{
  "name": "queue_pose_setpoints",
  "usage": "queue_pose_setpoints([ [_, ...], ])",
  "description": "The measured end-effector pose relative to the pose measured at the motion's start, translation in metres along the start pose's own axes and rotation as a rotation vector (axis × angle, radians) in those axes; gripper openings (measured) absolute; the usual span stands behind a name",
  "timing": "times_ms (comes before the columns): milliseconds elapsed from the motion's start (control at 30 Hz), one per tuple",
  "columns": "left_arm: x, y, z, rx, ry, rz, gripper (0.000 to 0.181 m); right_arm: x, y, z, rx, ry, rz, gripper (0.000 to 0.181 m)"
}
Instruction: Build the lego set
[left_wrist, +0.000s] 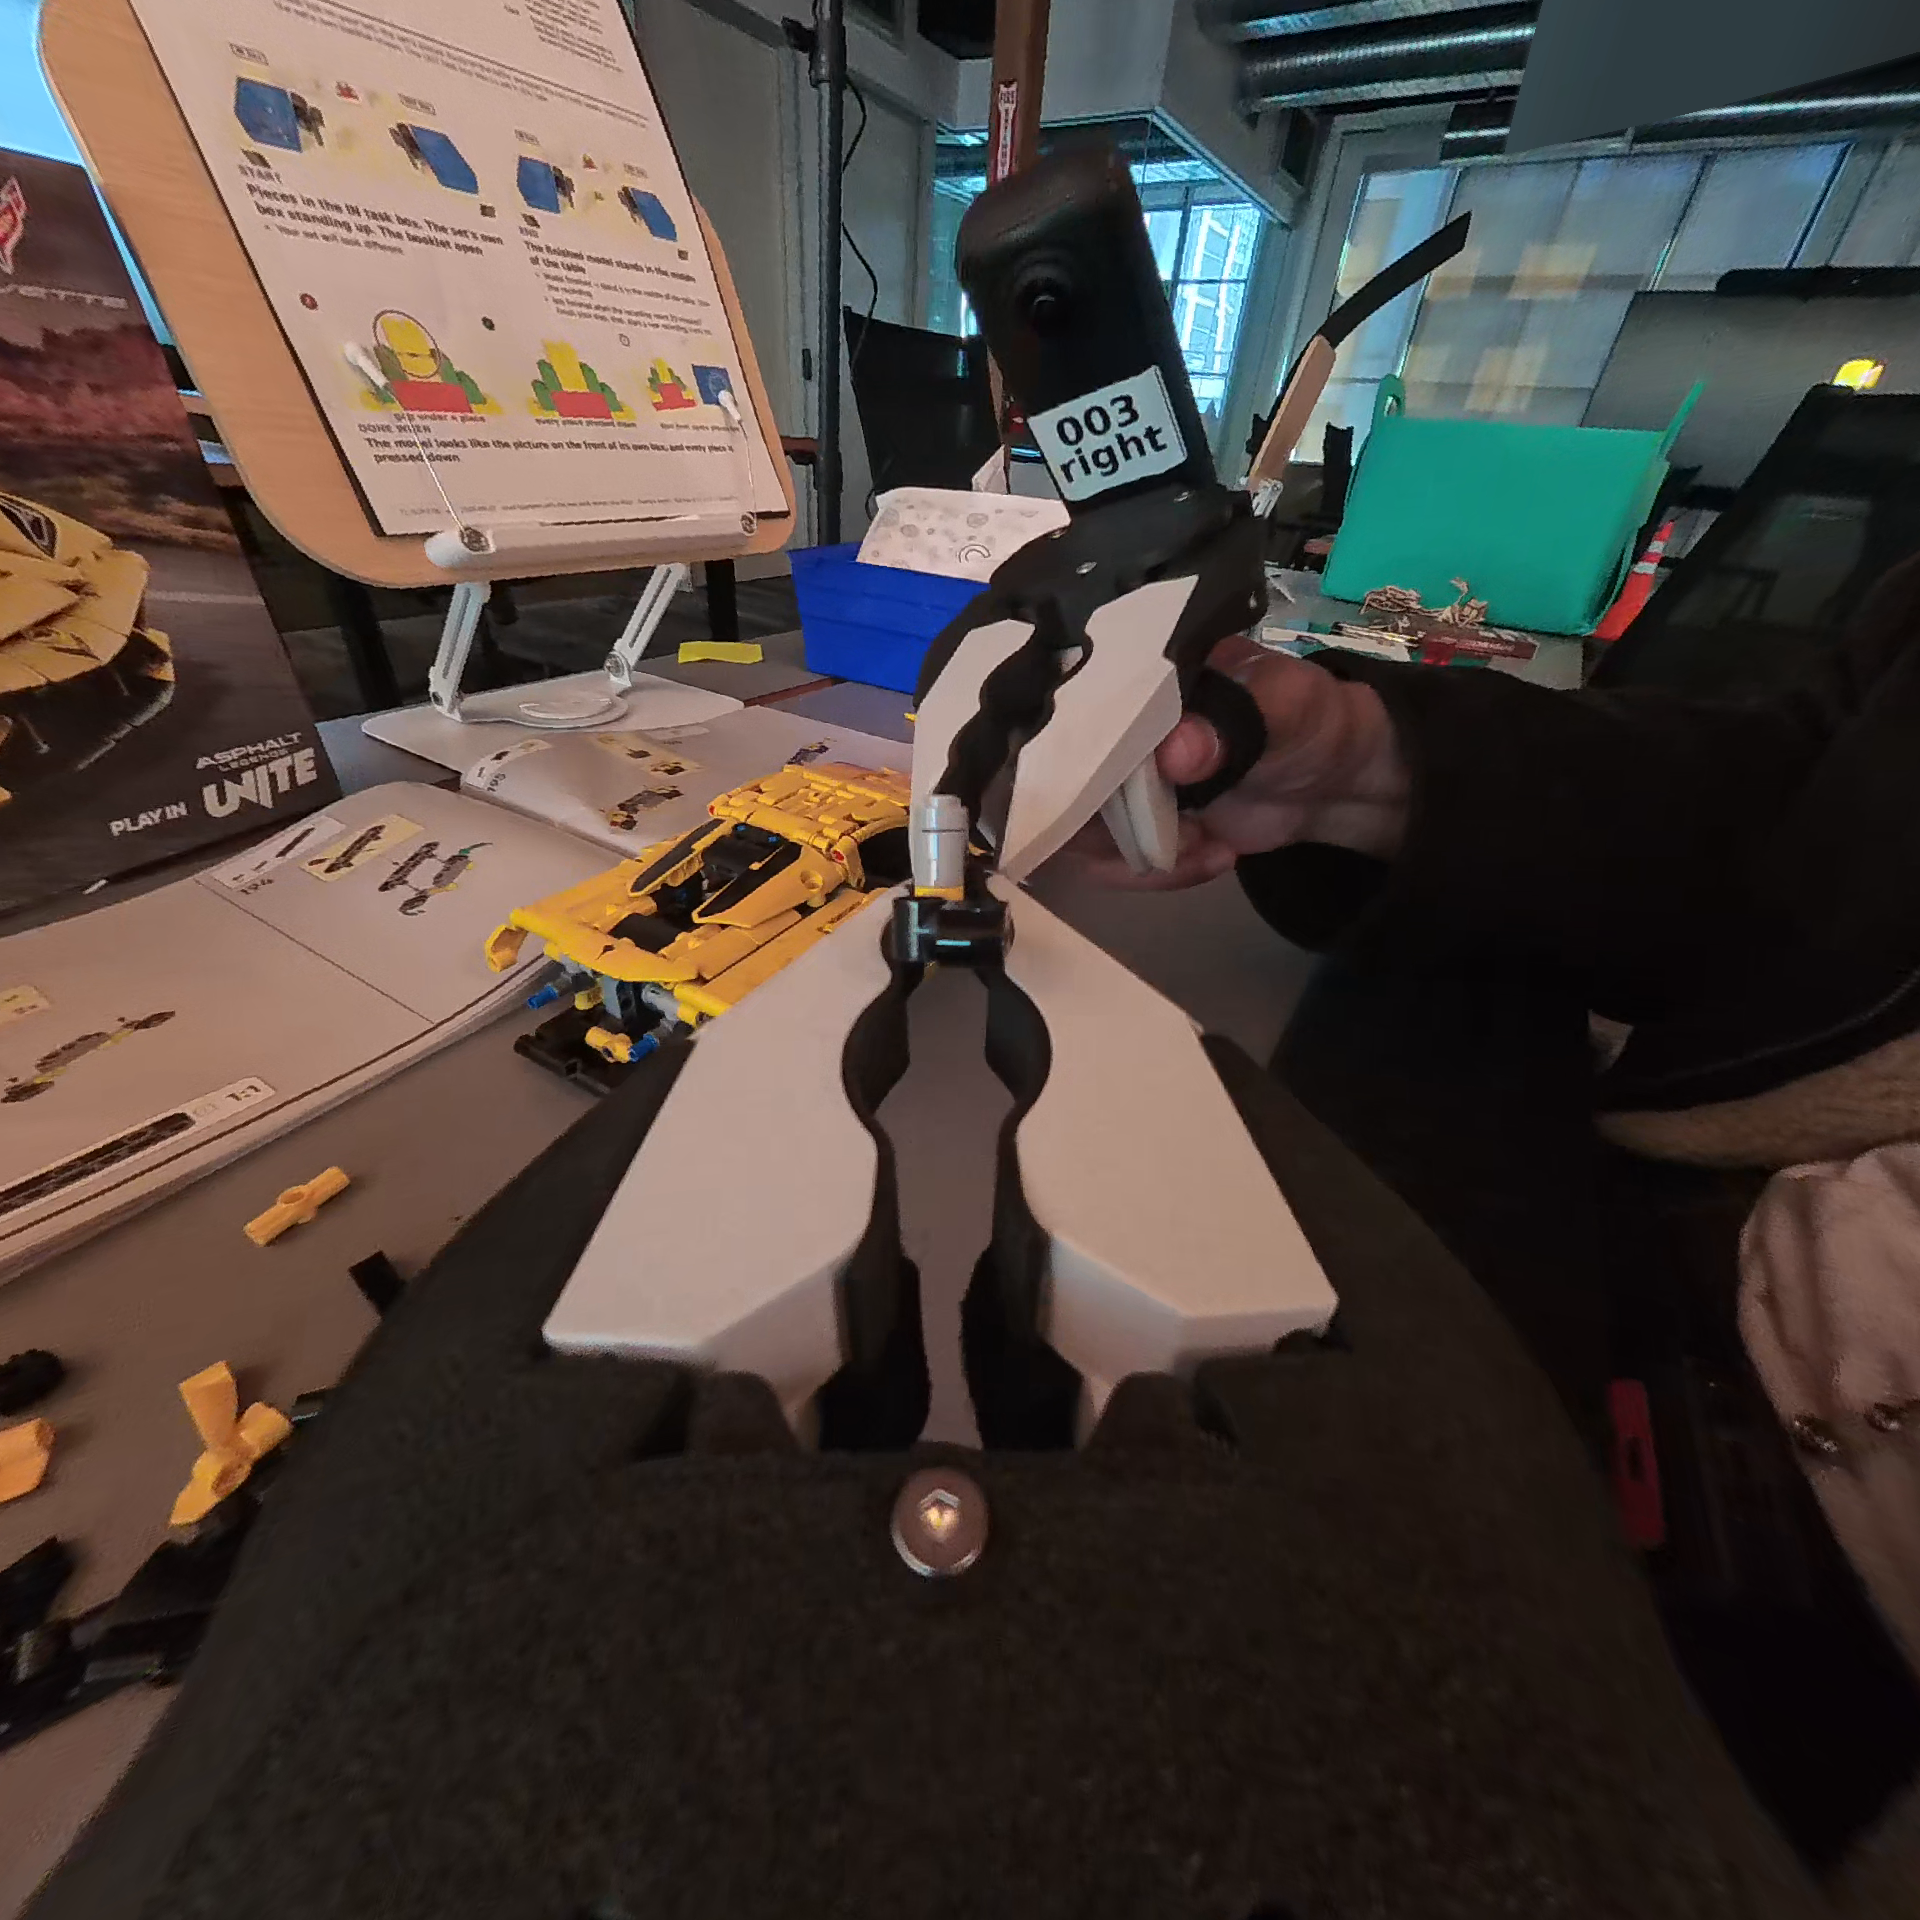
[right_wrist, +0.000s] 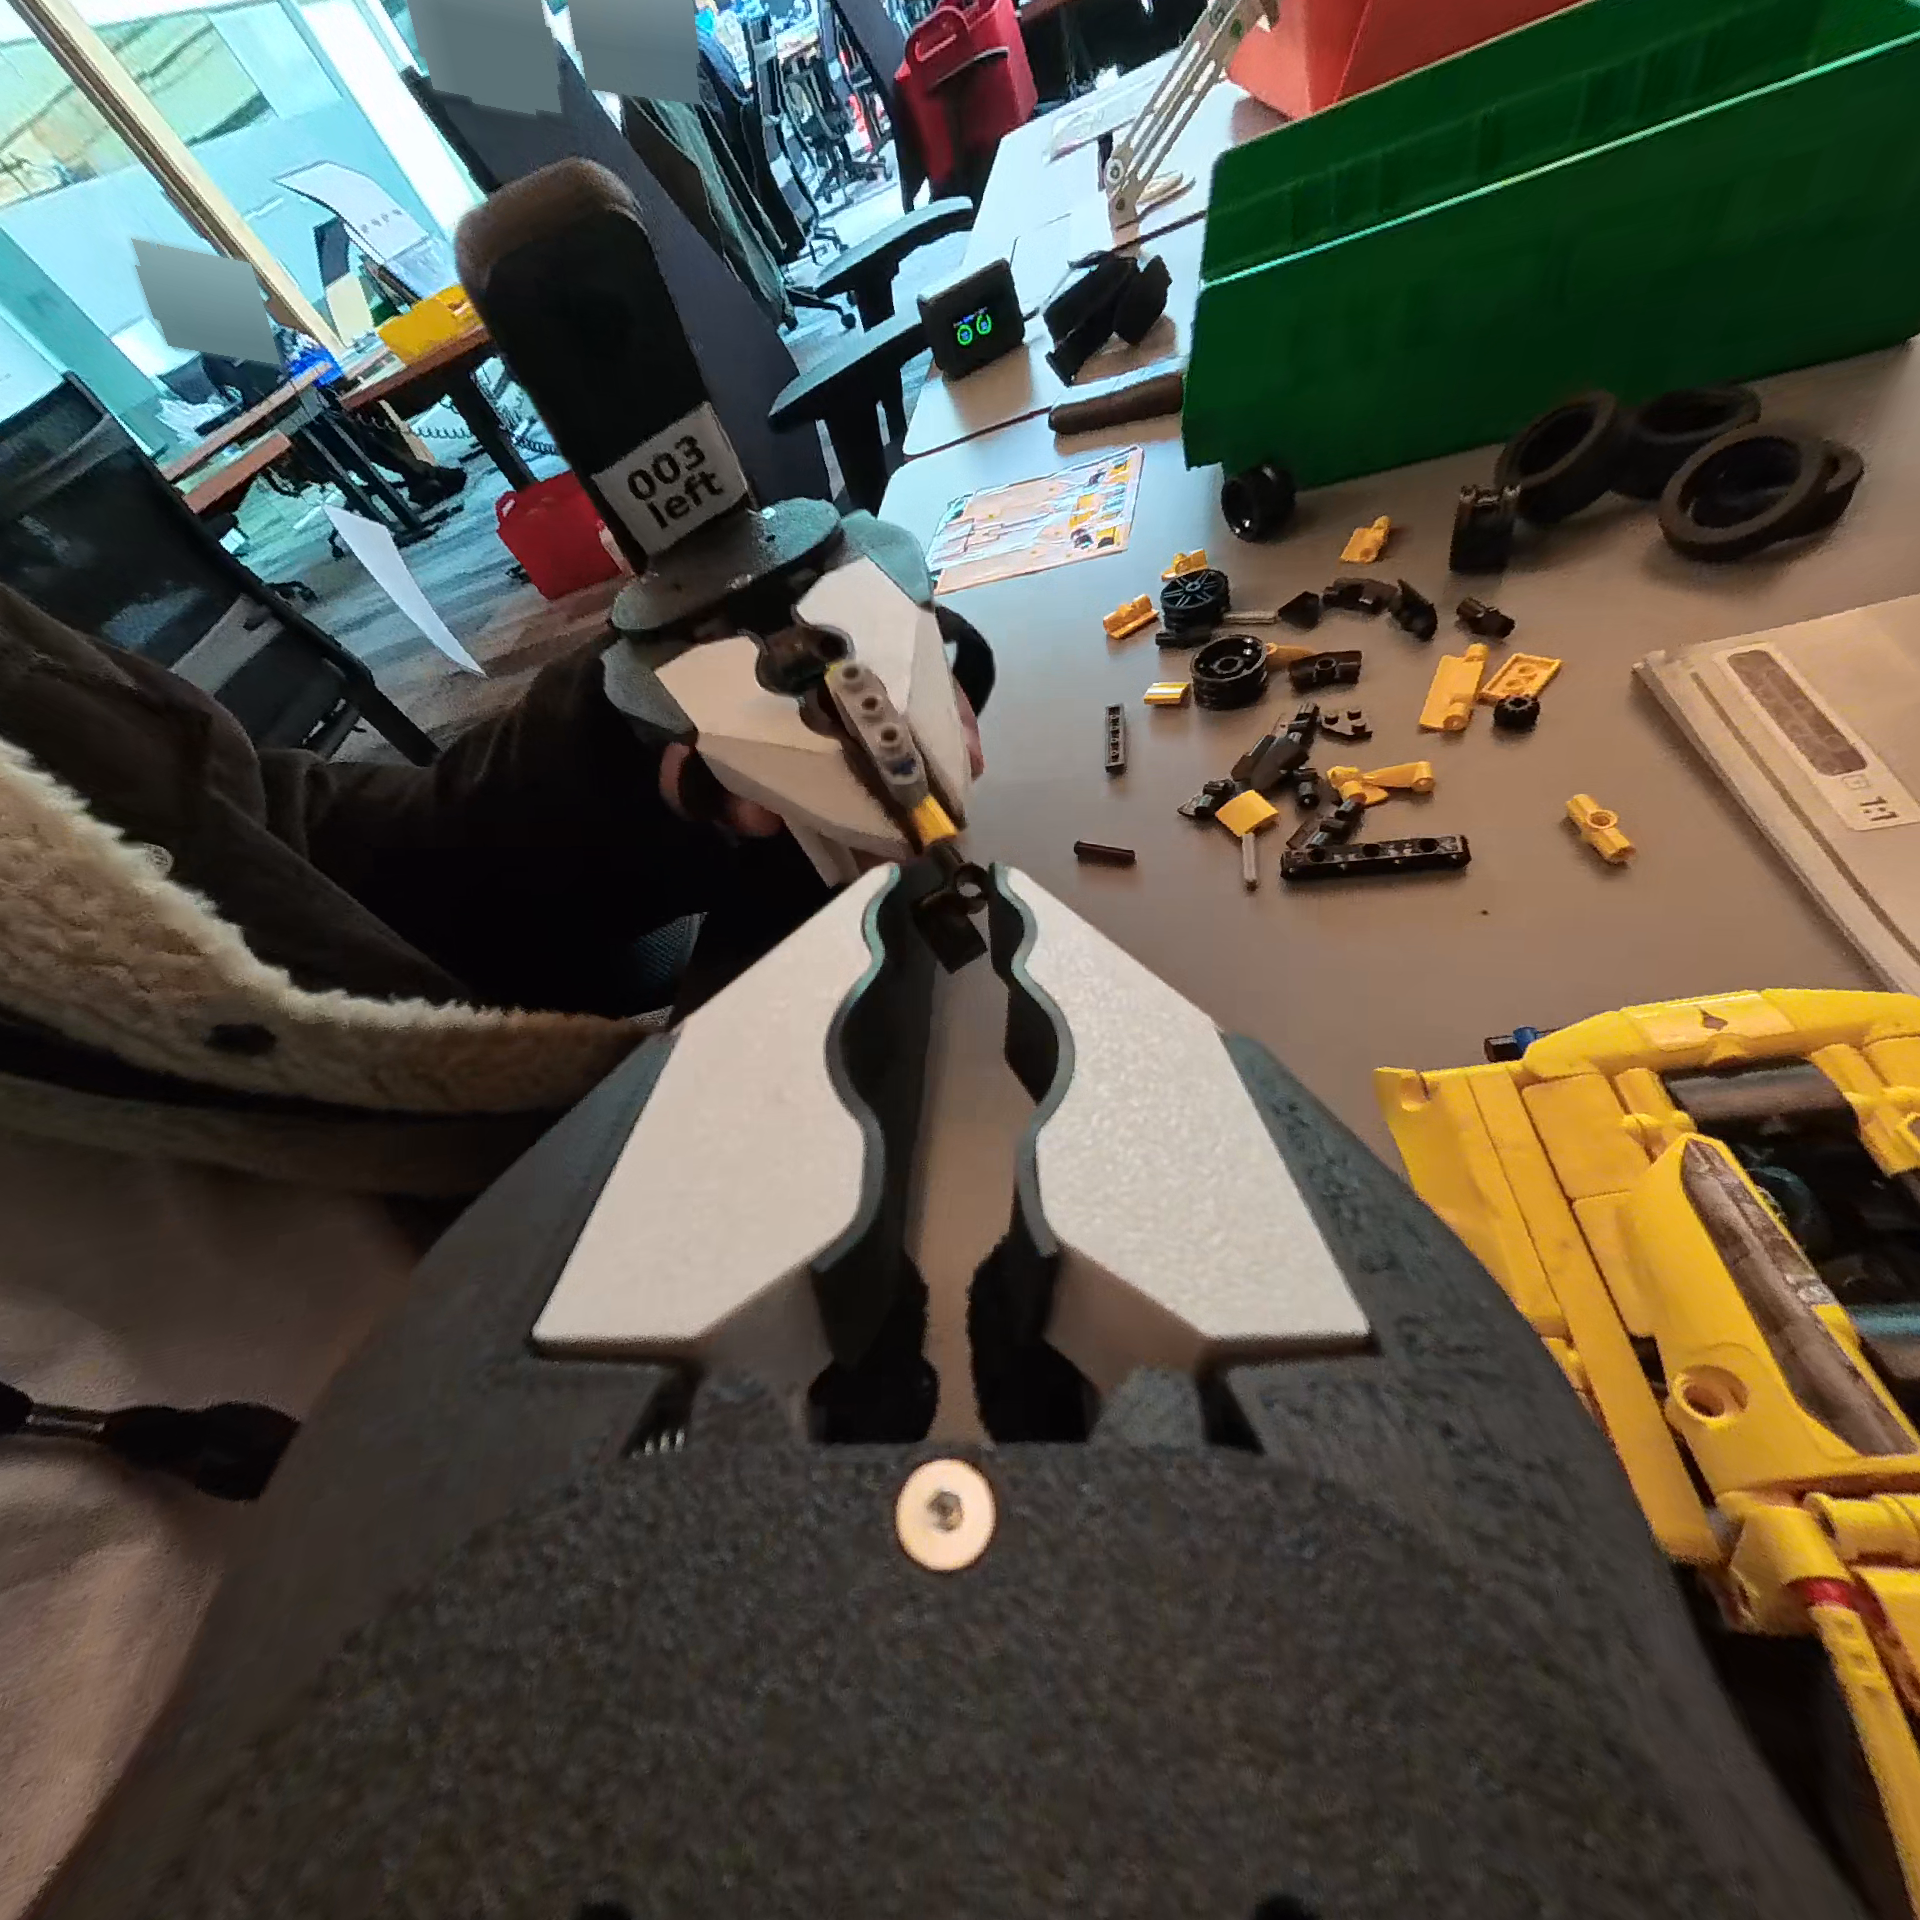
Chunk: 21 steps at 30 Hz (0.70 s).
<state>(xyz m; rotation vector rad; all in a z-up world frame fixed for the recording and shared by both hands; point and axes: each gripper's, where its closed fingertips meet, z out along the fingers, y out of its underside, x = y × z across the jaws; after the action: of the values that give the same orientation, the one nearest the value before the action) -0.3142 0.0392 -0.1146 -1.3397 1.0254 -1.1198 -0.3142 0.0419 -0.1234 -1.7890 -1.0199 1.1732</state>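
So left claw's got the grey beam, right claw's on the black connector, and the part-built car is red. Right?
Not quite: the part-built car is yellow, as the right wrist view shows. The left claw does hold the grey beam, and the right claw the black connector.

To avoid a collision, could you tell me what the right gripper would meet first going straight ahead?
The left gripper, tip to tip opposite; both jaws seem closed on one lego sub-assembly between them.
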Motion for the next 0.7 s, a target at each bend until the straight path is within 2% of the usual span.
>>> queue_pose_setpoints([
  [533,0.005,0.010,0.005,-0.061,-0.017,0.095,0.007,0.001,0.011,0.002,-0.076,0.054,-0.044,0.013],
  [700,0.006,0.010,0.006,-0.064,-0.022,0.115,0.007,0.000,0.012,0.000,-0.054,0.011,-0.013,0.013],
])
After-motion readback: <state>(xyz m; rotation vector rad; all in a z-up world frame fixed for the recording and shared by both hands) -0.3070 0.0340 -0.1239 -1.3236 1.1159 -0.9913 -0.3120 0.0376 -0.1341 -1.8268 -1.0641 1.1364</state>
